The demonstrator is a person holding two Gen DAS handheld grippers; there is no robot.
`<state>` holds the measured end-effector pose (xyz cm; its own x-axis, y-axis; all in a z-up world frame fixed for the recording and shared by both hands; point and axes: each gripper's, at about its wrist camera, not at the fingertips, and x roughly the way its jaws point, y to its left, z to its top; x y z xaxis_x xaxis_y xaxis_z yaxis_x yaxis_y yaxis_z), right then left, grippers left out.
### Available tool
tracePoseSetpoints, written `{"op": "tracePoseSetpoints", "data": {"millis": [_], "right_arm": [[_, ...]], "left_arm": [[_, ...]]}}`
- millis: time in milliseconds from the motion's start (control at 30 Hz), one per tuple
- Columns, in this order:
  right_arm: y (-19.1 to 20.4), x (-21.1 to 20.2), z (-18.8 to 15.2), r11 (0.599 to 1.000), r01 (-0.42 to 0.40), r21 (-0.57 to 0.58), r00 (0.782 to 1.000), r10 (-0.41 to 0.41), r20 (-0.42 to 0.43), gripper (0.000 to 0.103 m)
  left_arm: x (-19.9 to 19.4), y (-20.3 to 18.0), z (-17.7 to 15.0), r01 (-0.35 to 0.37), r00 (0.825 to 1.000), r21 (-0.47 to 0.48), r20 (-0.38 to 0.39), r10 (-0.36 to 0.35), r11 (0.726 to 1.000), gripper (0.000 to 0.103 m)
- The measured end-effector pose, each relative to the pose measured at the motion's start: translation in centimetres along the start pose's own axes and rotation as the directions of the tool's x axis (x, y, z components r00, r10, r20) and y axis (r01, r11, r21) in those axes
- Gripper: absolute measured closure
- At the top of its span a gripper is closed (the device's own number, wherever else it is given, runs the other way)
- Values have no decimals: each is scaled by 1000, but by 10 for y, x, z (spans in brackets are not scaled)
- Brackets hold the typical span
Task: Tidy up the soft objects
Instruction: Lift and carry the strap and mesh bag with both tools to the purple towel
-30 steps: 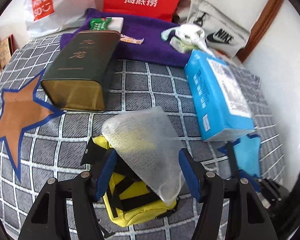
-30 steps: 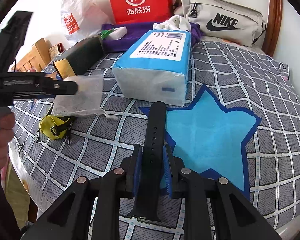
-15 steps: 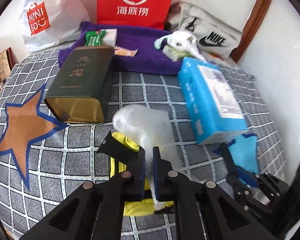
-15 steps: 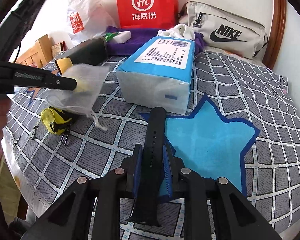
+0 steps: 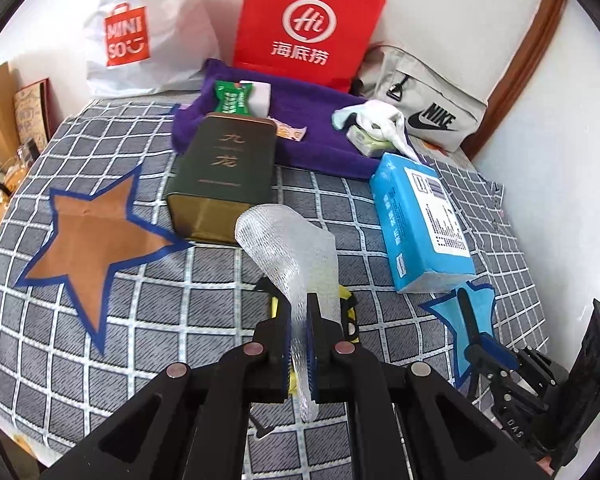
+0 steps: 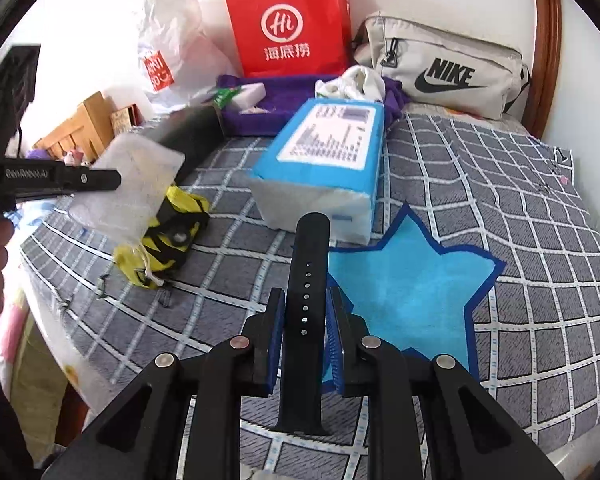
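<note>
My left gripper (image 5: 299,312) is shut on a white mesh pouch (image 5: 290,248) and holds it above the checked bedspread; the pouch also shows in the right wrist view (image 6: 132,184). A yellow and black pouch (image 6: 168,236) lies under it, mostly hidden in the left wrist view (image 5: 350,312). My right gripper (image 6: 305,308) is shut on a black watch strap (image 6: 306,292), held over the edge of the blue star (image 6: 404,280). A brown star (image 5: 92,240) lies to the left.
A blue tissue pack (image 5: 420,220), a dark green tin (image 5: 224,168) and a purple towel (image 5: 312,120) with small items lie behind. A red paper bag (image 5: 308,24), a white Miniso bag (image 5: 140,40) and a grey Nike bag (image 5: 428,108) stand along the wall.
My left gripper closed on the white mesh pouch and lifted it off the yellow pouch. My right gripper kept its hold on the strap and shifted slightly.
</note>
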<state>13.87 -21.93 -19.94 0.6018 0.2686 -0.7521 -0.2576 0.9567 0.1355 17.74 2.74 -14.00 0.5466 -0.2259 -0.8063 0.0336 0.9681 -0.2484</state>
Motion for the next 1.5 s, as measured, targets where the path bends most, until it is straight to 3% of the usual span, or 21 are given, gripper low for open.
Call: {"op": "tracePoseSetpoints", "data": {"millis": [300, 600, 1033, 1500], "right_arm": [[12, -22, 29, 999, -39, -21, 999, 40, 33, 82], [21, -23, 70, 998, -67, -17, 996, 67, 63, 82], [17, -4, 144, 996, -87, 4, 991, 86, 106, 82], [-15, 38, 211, 992, -105, 68, 988, 96, 119, 82]], "left_arm": [[-23, 26, 11, 26, 999, -71, 30, -24, 997, 97], [-37, 36, 37, 54, 996, -80, 81, -47, 995, 97], [-37, 42, 98, 68, 989, -77, 133, -57, 995, 97], [-12, 52, 156, 53, 989, -122, 143, -35, 991, 97]]}}
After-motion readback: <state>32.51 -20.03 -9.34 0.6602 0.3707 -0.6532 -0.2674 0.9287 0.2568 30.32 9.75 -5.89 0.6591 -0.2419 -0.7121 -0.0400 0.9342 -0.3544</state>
